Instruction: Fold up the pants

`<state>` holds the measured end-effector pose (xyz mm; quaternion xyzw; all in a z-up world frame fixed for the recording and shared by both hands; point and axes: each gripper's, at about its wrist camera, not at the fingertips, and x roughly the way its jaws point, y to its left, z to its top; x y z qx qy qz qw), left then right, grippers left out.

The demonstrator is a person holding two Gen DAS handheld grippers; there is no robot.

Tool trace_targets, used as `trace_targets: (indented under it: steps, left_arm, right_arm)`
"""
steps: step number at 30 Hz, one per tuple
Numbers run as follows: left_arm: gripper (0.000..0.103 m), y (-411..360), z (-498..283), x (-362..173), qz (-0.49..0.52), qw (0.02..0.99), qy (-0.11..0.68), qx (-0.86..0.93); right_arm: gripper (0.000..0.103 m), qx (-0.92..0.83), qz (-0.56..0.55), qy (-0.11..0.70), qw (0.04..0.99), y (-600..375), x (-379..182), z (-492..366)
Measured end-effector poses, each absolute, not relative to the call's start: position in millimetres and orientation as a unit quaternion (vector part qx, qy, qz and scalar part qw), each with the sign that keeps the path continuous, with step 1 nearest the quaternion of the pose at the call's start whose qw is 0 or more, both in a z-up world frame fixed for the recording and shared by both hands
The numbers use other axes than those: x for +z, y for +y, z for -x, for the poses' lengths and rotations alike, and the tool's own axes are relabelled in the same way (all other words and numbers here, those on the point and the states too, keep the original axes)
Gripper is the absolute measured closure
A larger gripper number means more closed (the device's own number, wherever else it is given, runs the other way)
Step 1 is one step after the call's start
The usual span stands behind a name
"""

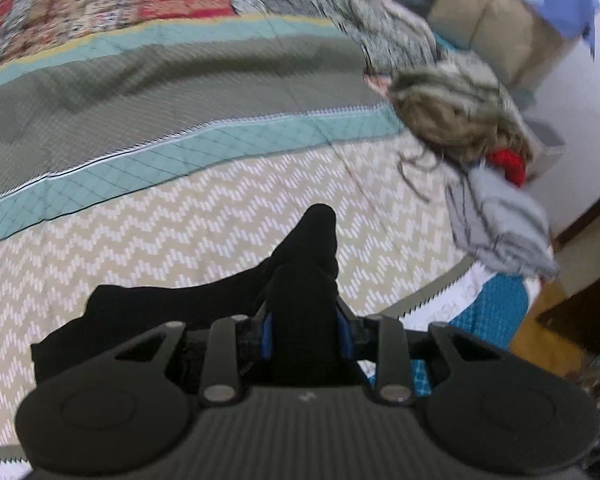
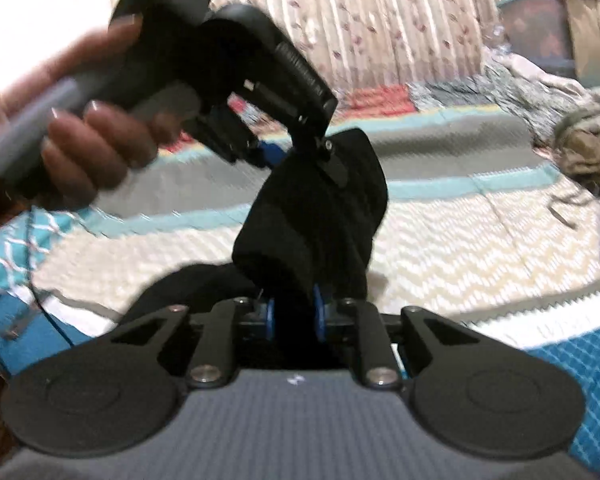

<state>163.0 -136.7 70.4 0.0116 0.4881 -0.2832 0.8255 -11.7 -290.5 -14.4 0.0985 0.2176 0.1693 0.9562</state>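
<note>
Two grippers hold the same black pants, one at each end of a bunched fold. The left gripper has its jaws closed on a thick wad of the dark cloth, which fills the gap between the blue pads and rises ahead of them in a rounded hump. From that hump the rest of the fabric trails down and to the left of the jaws, lying on the bed.

The right gripper likewise has its jaws clamped on the pants, the cloth standing up from between its blue pads in a broad folded mass. Just beyond that mass, and touching its top edge, the left gripper comes in from the upper left, held by the person's left hand around a grey handle. More black cloth spreads low and left of the right jaws, against the bed.

Under both pairs of jaws the bed cover shows a beige zigzag print, then a teal band, a grey-green stripe and a patchwork section farther out. Well to the right of the left jaws, a heap of clothes sits at the bed's edge, with a grey garment just below it. Far ahead of the right jaws hangs a flowered curtain.
</note>
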Motion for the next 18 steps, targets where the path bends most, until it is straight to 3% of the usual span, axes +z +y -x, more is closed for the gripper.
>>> trace_targets:
  steps: [8, 18]
  left_arm:
    - [0.075, -47, -161, 79, 0.055, 0.844, 0.466, -0.259]
    - [0.075, 50, -164, 29, 0.12, 0.85, 0.479, -0.184]
  right_arm:
    - [0.083, 0.243, -0.041, 0.219, 0.944, -224, 2, 0]
    - [0.083, 0.303, 0.019, 0.27, 0.914, -160, -6, -20]
